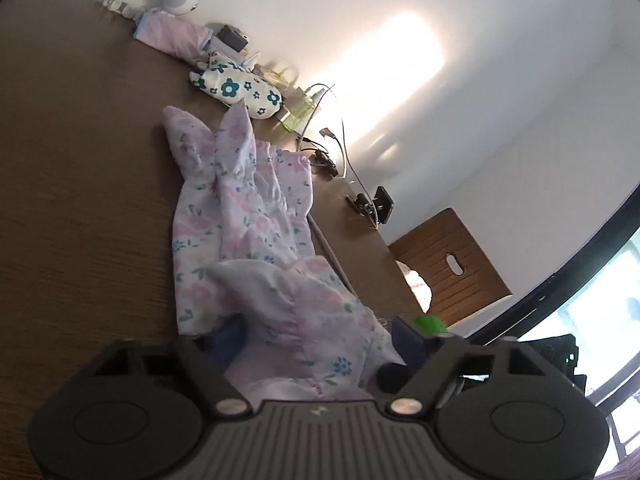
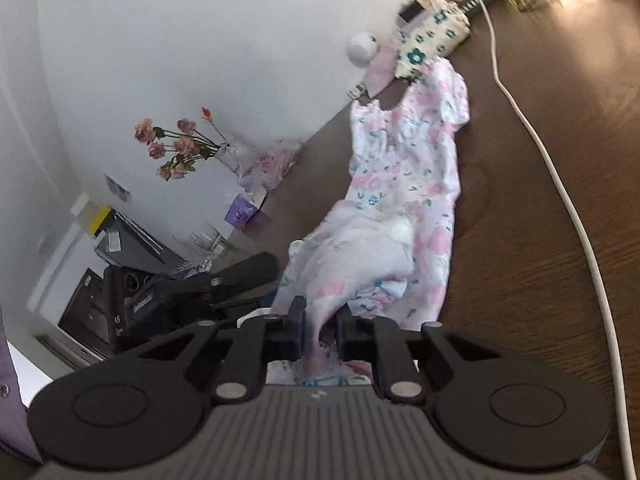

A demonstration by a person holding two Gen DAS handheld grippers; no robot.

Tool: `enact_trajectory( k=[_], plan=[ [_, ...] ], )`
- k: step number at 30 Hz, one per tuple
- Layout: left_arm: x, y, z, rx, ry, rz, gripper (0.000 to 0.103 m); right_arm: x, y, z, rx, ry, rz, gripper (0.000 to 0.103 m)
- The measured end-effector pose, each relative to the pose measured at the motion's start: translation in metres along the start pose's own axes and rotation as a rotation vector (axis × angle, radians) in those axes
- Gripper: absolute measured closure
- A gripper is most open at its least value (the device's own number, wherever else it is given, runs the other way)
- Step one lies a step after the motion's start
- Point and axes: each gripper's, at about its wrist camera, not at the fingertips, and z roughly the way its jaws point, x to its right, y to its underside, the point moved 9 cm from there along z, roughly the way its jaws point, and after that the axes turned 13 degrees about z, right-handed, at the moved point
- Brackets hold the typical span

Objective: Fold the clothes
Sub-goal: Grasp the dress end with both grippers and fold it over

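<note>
Brown wood-grain table (image 1: 80, 184) fills most of both views, set against a white wall. Pale pink floral cotton dress (image 1: 240, 208) lies stretched lengthwise on the table, shoulder straps at the far end, hem end raised and bunched toward the cameras. White power cord (image 2: 560, 184) runs along the table beside the dress, apart from it. White pouch with teal flower print (image 1: 240, 88) sits just beyond the dress top, near the wall; a folded pink cloth (image 1: 172, 34) lies past it. Vase of pink artificial roses (image 2: 176, 148) stands at the wall. Right tool (image 2: 320, 330): fingers closed tight on a gathered fold of the hem. Left tool (image 1: 320, 340): fingers spread wide, hem fabric draped between them, blue pads (image 1: 404, 338) not pressed together.
</note>
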Motion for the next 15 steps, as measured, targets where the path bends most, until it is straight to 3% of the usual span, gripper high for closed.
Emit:
enact_trajectory(
  k=[1, 6, 9, 15],
  plan=[
    [0.000, 0.000, 0.002, -0.018, 0.031, -0.022, 0.096, 0.001, -0.001, 0.001, -0.007, 0.004, 0.004, 0.089],
    [-0.004, -0.001, 0.008, -0.015, 0.116, -0.125, 0.097, 0.006, -0.003, 0.006, 0.002, 0.064, -0.035, 0.089],
    [-0.019, 0.009, 0.020, -0.100, 0.009, -0.114, 0.097, 0.006, -0.002, 0.009, 0.008, 0.138, -0.111, 0.085],
    [-0.027, 0.012, 0.022, -0.107, -0.030, -0.085, 0.095, -0.002, -0.002, 0.010, 0.045, 0.282, -0.311, 0.077]
  ],
)
